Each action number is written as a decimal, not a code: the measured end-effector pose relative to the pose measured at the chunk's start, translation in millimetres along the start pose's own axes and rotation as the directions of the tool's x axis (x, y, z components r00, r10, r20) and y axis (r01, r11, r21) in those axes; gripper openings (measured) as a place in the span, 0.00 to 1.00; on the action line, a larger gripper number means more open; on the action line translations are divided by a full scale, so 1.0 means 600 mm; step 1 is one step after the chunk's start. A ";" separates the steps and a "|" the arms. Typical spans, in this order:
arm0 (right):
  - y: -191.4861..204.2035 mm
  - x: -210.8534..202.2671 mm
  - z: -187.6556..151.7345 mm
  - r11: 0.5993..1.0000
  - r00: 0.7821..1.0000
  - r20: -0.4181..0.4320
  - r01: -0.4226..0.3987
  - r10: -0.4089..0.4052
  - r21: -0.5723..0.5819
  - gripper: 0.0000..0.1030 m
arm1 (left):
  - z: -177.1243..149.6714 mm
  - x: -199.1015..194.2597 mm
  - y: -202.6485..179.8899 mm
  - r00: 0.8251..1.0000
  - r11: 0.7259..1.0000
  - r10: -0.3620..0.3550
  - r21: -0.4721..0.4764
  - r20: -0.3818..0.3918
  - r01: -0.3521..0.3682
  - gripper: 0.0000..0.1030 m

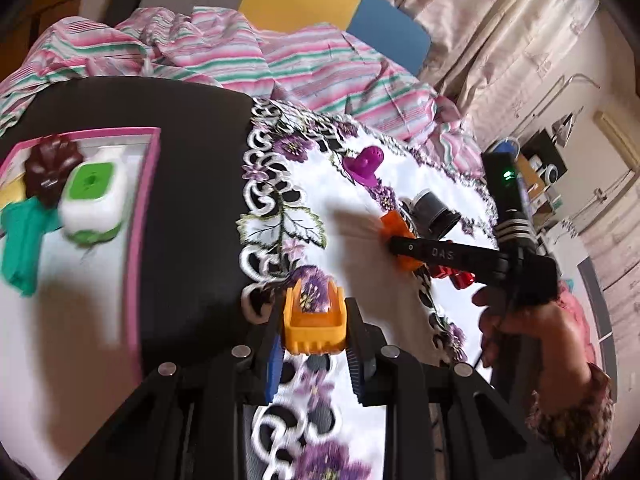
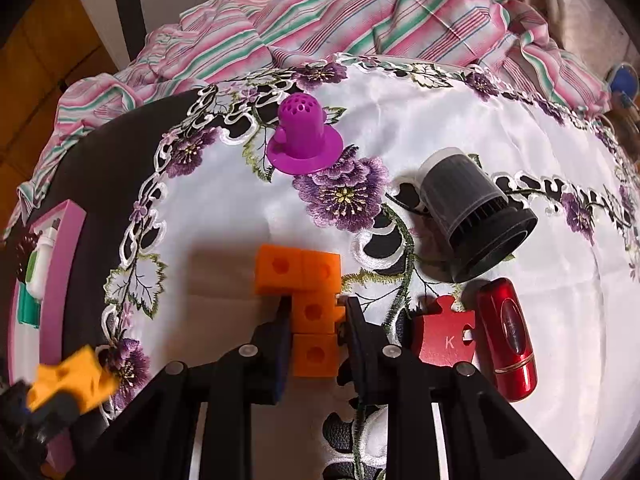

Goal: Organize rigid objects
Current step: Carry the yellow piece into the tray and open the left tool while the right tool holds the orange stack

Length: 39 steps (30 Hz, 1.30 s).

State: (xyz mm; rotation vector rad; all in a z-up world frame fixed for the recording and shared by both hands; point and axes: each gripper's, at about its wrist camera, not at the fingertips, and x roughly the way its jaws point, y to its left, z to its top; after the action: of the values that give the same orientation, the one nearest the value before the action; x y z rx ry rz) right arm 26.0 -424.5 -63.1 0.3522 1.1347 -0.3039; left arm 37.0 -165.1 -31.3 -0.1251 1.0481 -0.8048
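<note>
My left gripper (image 1: 314, 330) is shut on a yellow-orange toy bucket piece (image 1: 314, 320) and holds it above the embroidered white cloth (image 1: 332, 192); it also shows blurred in the right wrist view (image 2: 70, 376). My right gripper (image 2: 316, 312) is shut on an orange block piece made of cubes (image 2: 308, 288), also seen in the left wrist view (image 1: 394, 226). A pink-rimmed tray (image 1: 140, 216) at the left holds a green-and-white box (image 1: 94, 196), a dark brown flower piece (image 1: 50, 170) and a teal piece (image 1: 20, 248).
On the cloth lie a purple perforated cap (image 2: 302, 138), a dark grey cylinder on its side (image 2: 476, 216), a red puzzle piece marked K (image 2: 444, 336) and a red oblong case (image 2: 508, 340). A striped pink fabric (image 2: 360, 12) is bunched behind the table.
</note>
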 end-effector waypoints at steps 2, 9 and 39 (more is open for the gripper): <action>0.001 0.000 -0.001 1.000 1.000 0.002 -0.001 0.001 0.006 0.24 | -0.006 -0.022 0.012 1.000 1.000 -0.008 -0.014 0.023 0.008 0.25; 0.003 -0.002 -0.005 1.000 1.000 0.009 0.007 -0.007 0.005 0.24 | -0.016 -0.094 0.069 0.994 0.998 0.013 -0.061 0.107 -0.007 0.25; 0.066 -0.033 -0.015 0.991 0.988 0.138 -0.055 0.071 -0.119 0.24 | 0.019 -0.130 0.340 0.935 0.910 0.327 -0.313 0.139 -0.272 0.26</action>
State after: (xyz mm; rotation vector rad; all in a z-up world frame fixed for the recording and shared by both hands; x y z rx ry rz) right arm 27.0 -384.0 -43.6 0.2601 0.9943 -0.2033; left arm 135.3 27.9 -61.6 -0.2769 0.9695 -0.3474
